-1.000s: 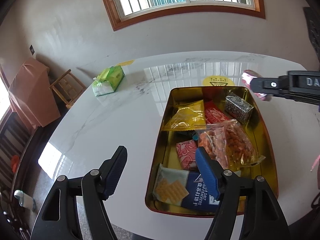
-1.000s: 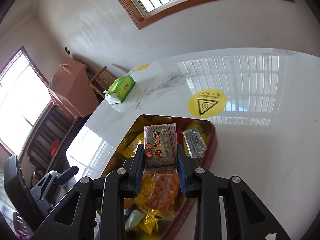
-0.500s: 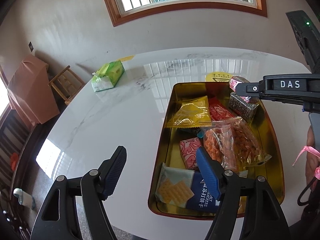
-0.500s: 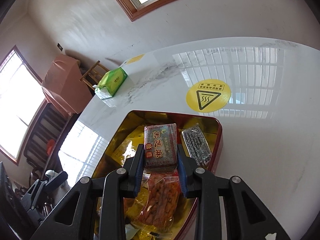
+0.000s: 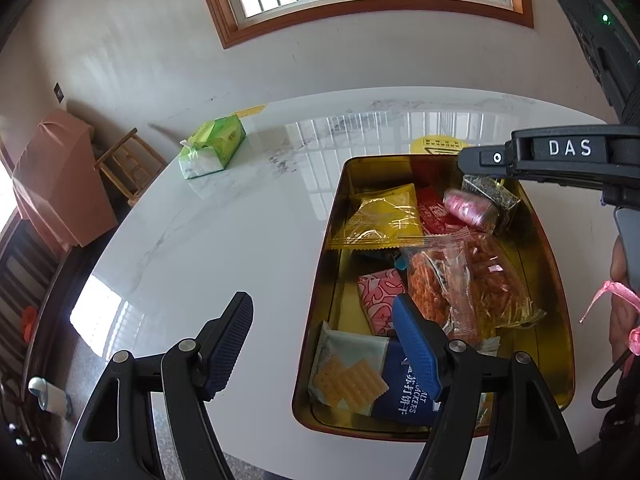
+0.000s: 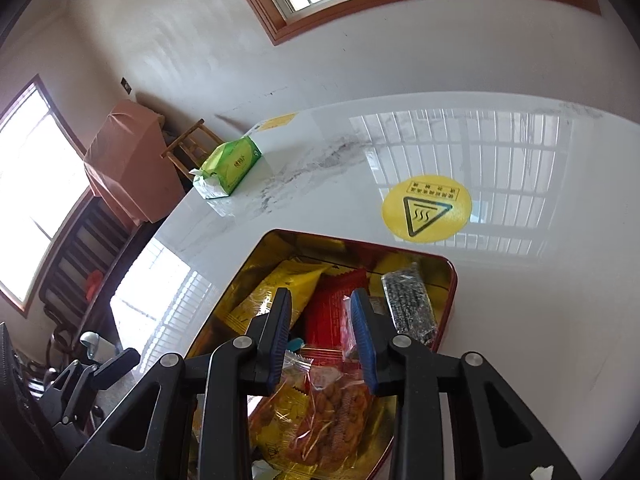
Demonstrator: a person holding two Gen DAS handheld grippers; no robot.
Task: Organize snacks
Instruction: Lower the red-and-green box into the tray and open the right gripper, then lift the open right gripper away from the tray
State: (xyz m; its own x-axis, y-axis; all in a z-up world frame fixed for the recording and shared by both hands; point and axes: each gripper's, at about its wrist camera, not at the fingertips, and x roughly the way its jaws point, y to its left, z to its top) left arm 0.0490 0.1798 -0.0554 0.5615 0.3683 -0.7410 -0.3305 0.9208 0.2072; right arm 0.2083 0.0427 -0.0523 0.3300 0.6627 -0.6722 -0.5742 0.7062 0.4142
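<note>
A gold tin tray (image 5: pixel 334 216) (image 6: pixel 448 280) on the white marble table holds several snack packs: a yellow pack (image 5: pixel 380 216), a red pack (image 6: pixel 332 312), a black speckled pack (image 6: pixel 408 304), a clear bag of orange snacks (image 5: pixel 464 280), a blue cracker pack (image 5: pixel 360 376). The pinkish-red pack (image 5: pixel 468 206) I carried lies in the tray's far end. My right gripper (image 6: pixel 320 332) is open and empty just above the tray; it also shows in the left wrist view (image 5: pixel 496 158). My left gripper (image 5: pixel 320 344) is open and empty over the tray's near left edge.
A green tissue pack (image 5: pixel 212 146) (image 6: pixel 228 168) lies at the table's far left. A yellow round warning sticker (image 6: pixel 426 208) sits on the table beyond the tray. A wooden stool (image 5: pixel 128 164) and a pink covered object (image 5: pixel 56 184) stand past the table edge.
My right gripper moved down over the tray and opened, letting go of the pinkish-red pack, which now lies in the tray's far end. The left gripper hardly moved.
</note>
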